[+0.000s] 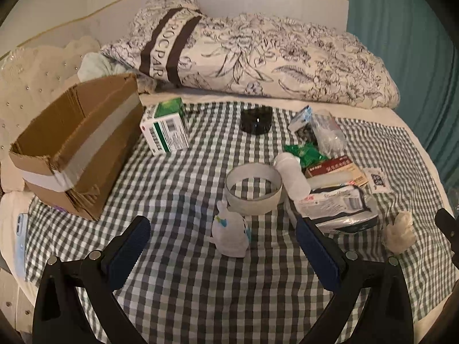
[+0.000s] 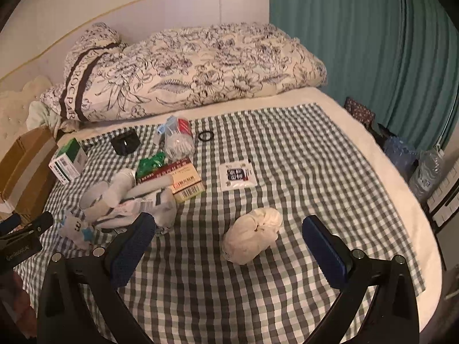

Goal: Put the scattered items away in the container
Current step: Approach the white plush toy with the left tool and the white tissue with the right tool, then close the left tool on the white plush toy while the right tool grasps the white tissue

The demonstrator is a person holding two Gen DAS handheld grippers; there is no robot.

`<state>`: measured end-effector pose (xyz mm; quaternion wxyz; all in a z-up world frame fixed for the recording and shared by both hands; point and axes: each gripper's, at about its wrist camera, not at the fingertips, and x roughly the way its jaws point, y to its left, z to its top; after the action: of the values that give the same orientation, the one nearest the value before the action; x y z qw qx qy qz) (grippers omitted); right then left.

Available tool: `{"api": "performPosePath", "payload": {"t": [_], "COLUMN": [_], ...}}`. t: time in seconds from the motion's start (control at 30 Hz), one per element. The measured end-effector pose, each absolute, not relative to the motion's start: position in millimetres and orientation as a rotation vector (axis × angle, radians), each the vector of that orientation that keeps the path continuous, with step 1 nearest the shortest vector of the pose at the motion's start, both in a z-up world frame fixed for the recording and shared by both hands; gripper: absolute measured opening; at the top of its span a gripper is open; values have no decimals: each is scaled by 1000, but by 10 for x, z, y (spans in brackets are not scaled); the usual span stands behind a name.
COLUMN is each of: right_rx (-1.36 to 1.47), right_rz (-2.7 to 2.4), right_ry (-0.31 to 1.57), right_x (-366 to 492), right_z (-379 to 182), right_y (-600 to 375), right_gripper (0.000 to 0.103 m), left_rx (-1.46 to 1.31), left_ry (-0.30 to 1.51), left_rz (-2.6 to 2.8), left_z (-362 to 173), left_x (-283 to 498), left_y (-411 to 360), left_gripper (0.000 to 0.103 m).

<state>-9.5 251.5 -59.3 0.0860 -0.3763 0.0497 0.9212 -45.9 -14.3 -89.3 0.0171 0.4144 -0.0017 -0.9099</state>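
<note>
Hovering over the bed, both tools have their jaws spread wide and empty: the left gripper (image 1: 223, 246) frames a small white toy figure (image 1: 231, 236) standing upright on the checked cloth (image 1: 183, 286), and the right gripper (image 2: 229, 240) frames a crumpled white wad (image 2: 252, 235), cloth or tissue, I cannot tell which. The figure looks light and rigid, probably smooth plastic, so I would pinch it across its body rather than its thin top, or it may tip on the soft bedding. The wad should be light and squashy; any grip across its middle ought to hold, closing well down. Just beyond the figure lies a tape roll (image 1: 254, 189), stiff and easy to take by its wall, touching a white bottle (image 1: 292, 176) and a soft tissue pack (image 1: 338, 209). Farther off sit a green-and-white carton (image 1: 165, 126), a red box (image 1: 334, 169), a black lid-like piece (image 1: 256, 120) and a flat sachet (image 2: 236, 175), which may be hard to lift off fabric. The cardboard box (image 1: 77, 143) stands open at the left edge, near the carton, nothing visibly inside.
</note>
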Motion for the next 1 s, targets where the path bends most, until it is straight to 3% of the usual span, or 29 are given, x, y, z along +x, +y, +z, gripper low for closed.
{"api": "performPosePath", "payload": {"t": [0.5,1.0], "right_rx": [-1267,-1400], "right_rz": [2641,2533], "right_ry": [167,188], "right_x": [-347,-604], "right_z": [-1063,-1492], "right_y": [2710,2828], "right_gripper": [103,103], "left_rx": [1437,1497], "left_ry": [93,83], "left_rz": [-2727,-2674], "left_z": [-1525,-1902], "left_x": [-852,-1096], "left_y": [-272,-292], "left_gripper": [103,102]}}
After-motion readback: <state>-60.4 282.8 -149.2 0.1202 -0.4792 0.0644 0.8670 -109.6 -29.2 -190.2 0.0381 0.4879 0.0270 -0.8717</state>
